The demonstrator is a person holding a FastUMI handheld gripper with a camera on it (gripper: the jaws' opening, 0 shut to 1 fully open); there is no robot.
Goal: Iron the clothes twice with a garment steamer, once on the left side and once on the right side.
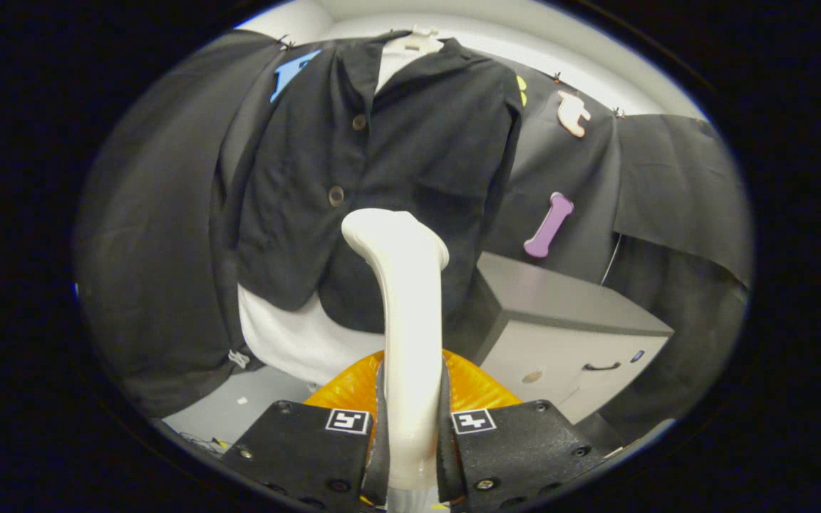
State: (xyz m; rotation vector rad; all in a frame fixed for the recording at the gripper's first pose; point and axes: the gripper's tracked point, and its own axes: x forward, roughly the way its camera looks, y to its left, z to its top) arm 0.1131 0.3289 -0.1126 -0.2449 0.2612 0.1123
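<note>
The claw (pixel 410 434) grips the white garment steamer (pixel 403 299), its head at the black jacket (pixel 382 164) hanging at twelve o'clock.

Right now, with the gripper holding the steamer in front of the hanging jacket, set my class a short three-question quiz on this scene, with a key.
1. True or false: the gripper is open, with nothing between its fingers.
2. Multiple choice: the head of the white plastic garment steamer is seen against A) the grey cabinet, B) the lower front of the black buttoned jacket, C) the floor.
3. Short answer: what shows below the jacket's hem?

Key:
1. False; both fingers press on the steamer's handle.
2. B.
3. A white garment, hanging beneath the jacket.
</note>
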